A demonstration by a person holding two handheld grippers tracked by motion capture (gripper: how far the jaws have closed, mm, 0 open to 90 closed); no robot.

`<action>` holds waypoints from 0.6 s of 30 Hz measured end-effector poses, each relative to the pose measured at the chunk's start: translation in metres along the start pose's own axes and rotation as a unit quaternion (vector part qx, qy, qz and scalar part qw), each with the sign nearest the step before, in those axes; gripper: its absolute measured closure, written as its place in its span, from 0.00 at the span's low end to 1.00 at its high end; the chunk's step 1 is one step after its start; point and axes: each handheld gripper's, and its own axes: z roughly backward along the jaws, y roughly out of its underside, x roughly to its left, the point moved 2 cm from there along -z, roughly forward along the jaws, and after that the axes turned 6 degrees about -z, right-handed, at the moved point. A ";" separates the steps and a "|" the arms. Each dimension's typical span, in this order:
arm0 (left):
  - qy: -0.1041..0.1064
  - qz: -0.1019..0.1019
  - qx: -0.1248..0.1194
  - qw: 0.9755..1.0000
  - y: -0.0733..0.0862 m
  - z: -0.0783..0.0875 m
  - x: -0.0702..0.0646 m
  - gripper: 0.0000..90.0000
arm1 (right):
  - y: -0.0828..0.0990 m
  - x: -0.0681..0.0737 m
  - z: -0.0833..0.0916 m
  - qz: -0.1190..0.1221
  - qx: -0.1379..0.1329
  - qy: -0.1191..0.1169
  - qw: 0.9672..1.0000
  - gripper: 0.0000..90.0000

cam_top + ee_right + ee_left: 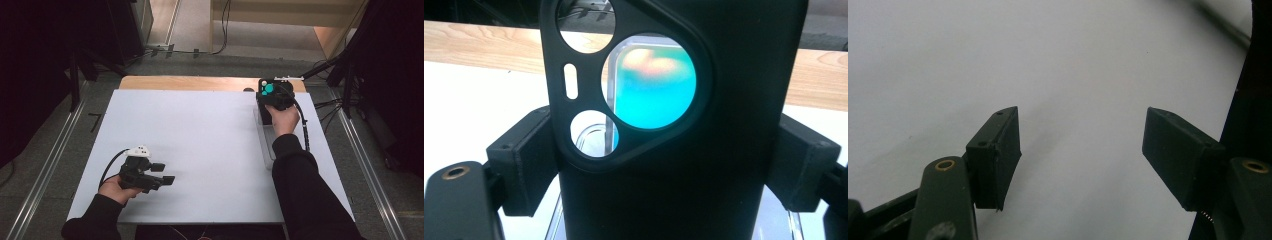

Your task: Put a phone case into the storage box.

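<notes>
Black phone case (684, 165), matte, with a camera cut-out ring and smaller holes, sits clamped between the two pads of the right claw (674, 170) in the right gripper view; a pad presses on each side edge, the case standing upright and close to the lens. Through the large round hole a teal patch and the edge of a clear tray (589, 137) show. In the high view the right claw (272, 95) sits at the upper right of the frame, near the far edge of the white surface (200, 140), above the clear tray (265, 145) lying along the right side. The left claw (162, 172) rests at lower left, held low over the surface, jaws parted wide with nothing between them; the left gripper view shows bare white surface (1073, 75) between the two pads.
</notes>
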 end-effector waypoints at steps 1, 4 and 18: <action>0.000 -0.001 -0.001 1.000 0.000 0.000 0.000 0.35 | 0.000 0.001 -0.001 0.005 -0.001 0.004 1.000 0.12; 0.000 -0.002 -0.001 1.000 0.000 0.000 0.000 0.35 | 0.001 0.002 -0.001 0.015 -0.001 0.012 1.000 0.12; 0.001 -0.002 -0.004 1.000 -0.002 0.000 0.001 0.35 | 0.000 -0.003 0.000 0.006 -0.006 -0.024 1.000 0.06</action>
